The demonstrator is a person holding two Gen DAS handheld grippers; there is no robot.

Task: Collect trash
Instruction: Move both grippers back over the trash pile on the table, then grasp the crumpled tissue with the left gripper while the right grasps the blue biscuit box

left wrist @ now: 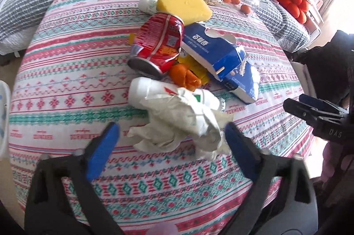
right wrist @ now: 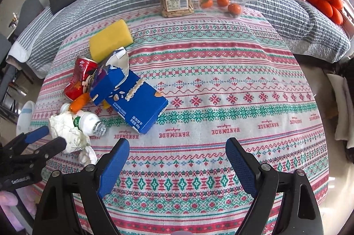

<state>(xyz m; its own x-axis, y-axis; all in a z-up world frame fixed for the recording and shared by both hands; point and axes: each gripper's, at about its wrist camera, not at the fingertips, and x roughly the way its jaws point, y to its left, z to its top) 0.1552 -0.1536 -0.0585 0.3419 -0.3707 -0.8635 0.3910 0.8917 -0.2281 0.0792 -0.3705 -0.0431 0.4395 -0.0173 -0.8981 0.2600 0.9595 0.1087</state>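
Lying at the near edge of the trash pile, the crumpled white tissue paper (left wrist: 177, 124) rests on the patterned tabletop (left wrist: 66, 91), draped over a small white plastic bottle (left wrist: 143, 91). The left gripper (left wrist: 172, 135) points down at it, jaws released and set on both sides of the paper, not pressing it yet, probably so it can pinch this soft piece first. Just behind sit a crushed red can (left wrist: 157, 46), a torn blue cardboard box (left wrist: 221, 57) and a yellow sponge (left wrist: 183, 4). The right gripper (right wrist: 177, 155) hangs over bare cloth, jaws released and holding nothing, likely waiting its turn.
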